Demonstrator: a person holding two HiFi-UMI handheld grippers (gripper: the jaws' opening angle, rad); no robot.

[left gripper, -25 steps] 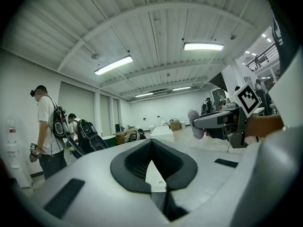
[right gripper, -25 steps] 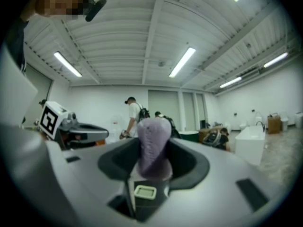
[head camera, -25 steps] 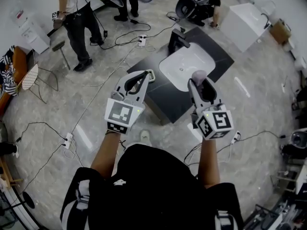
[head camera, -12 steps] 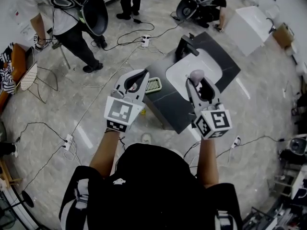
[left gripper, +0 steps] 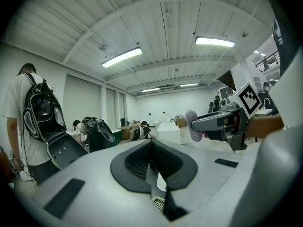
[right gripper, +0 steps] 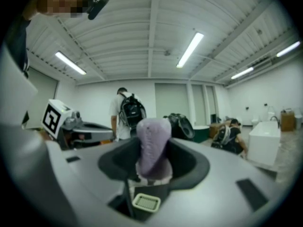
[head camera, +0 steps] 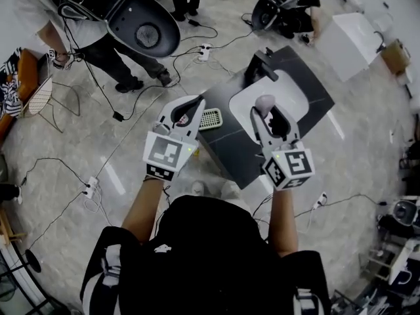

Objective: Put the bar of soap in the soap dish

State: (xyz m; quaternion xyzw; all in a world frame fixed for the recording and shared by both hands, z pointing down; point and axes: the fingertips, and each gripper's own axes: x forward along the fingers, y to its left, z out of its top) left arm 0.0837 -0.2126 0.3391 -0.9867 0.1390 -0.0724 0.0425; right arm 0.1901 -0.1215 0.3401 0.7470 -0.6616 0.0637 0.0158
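The right tongs (head camera: 262, 114) are clenched on the bar of soap (head camera: 265, 102), a pale lilac bar that stands upright between the two tips. In the right gripper view the bar of soap (right gripper: 152, 144) fills the gap of the right tongs (right gripper: 152, 170), its rounded top rising above the dark pads (right gripper: 190, 163).

The left tongs (head camera: 197, 104) are closed on nothing. In the left gripper view the left tongs (left gripper: 152, 168) meet along a thin line, with only a sliver of the scene showing below them.

The soap dish (head camera: 210, 118), a small pale tray with a grid top, sits empty at the left edge of the dark surface (head camera: 231, 146), just beside the tip of the left tongs. The soap is held in the air to the right of the dish, apart from it, over the near rim of the white basin (head camera: 292, 96) set into the surface. A black faucet (head camera: 261, 64) stands at the far side of the basin.

Both gripper views catch the dish low in frame: soap dish (left gripper: 158, 203) and soap dish (right gripper: 146, 202). The left gripper view also shows the right tongs (left gripper: 196, 125) from the side with the soap (left gripper: 192, 126) at their tip
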